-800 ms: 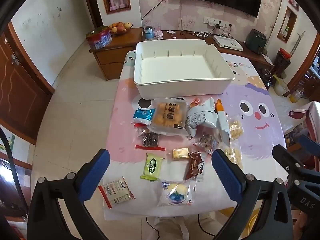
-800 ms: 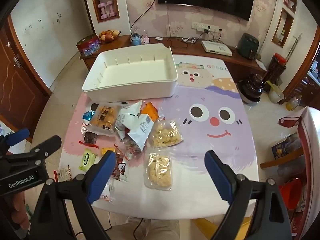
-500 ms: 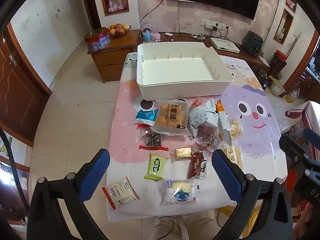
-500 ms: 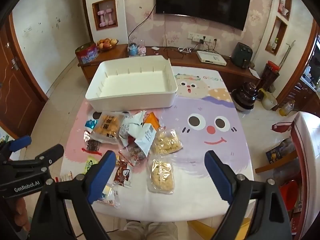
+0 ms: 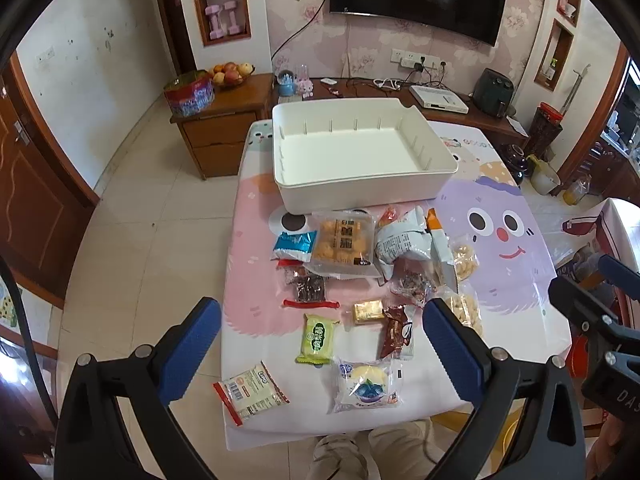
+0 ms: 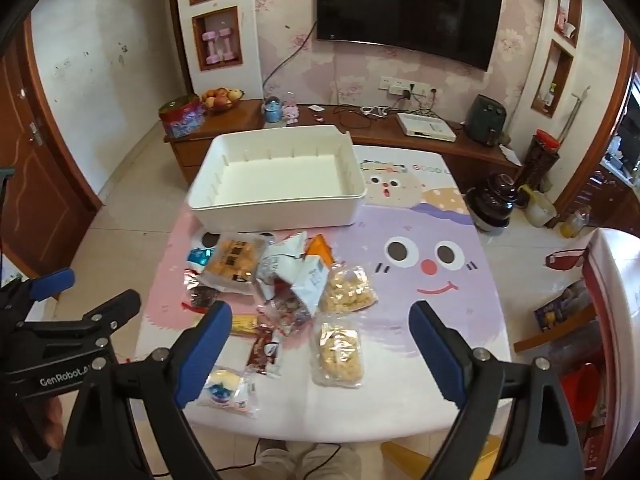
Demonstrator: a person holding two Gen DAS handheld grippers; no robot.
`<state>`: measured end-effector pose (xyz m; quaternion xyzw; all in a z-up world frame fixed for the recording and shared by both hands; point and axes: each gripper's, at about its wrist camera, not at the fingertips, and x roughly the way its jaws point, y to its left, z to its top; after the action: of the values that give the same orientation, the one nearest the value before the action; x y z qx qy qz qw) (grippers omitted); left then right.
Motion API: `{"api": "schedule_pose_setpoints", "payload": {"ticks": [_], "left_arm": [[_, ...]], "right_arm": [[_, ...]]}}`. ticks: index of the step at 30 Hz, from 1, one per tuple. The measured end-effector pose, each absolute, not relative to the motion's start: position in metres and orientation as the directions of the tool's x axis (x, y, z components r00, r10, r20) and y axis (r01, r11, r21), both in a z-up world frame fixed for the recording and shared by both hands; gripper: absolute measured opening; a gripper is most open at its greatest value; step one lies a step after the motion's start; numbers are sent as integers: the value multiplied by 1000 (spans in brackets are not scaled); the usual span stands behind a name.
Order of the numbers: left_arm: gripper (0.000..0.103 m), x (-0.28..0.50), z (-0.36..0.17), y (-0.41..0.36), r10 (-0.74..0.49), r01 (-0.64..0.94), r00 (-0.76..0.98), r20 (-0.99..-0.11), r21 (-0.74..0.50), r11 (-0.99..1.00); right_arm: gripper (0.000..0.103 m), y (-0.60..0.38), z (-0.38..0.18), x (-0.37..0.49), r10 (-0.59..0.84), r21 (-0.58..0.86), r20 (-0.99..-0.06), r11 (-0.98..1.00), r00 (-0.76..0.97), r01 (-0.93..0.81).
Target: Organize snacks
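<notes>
A white plastic bin (image 5: 360, 160) (image 6: 280, 178) stands empty at the far end of the table. In front of it lies a spread of several snack packets: a yellow pastry pack (image 5: 344, 240), a white crumpled bag (image 5: 400, 240), a green packet (image 5: 318, 338), a blueberry cake pack (image 5: 366, 386), a red-edged white packet (image 5: 252, 390) at the table's near left corner, and two clear bags of puffs (image 6: 348, 290) (image 6: 338, 354). My left gripper (image 5: 320, 348) hangs open high above the near packets. My right gripper (image 6: 320, 344) is open too, above the puff bags. Neither holds anything.
The table wears a pink and purple cartoon cloth (image 6: 432, 280). A wooden sideboard (image 5: 224, 120) with a fruit bowl and a tin stands behind the table. The person's knees (image 5: 372, 456) show at the near edge. A white chair (image 6: 616, 280) stands at the right.
Both grippers have risen and tipped upward, so the table looks smaller and more of the far wall shows. The snacks and bin have not moved.
</notes>
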<state>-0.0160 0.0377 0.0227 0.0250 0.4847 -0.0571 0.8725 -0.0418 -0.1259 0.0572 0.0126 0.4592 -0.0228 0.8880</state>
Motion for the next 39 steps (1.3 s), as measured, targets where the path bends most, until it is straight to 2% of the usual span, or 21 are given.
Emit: {"api": "schedule_pose_setpoints", "payload": {"ticks": [13, 39], "left_arm": [[101, -28, 29, 31, -94, 163, 541, -836, -5, 987], [101, -21, 15, 33, -79, 164, 485, -871, 2, 987]], "right_arm": [[90, -114, 54, -50, -25, 6, -814, 999, 580, 50], [90, -109, 42, -50, -32, -6, -828, 999, 559, 49]]}}
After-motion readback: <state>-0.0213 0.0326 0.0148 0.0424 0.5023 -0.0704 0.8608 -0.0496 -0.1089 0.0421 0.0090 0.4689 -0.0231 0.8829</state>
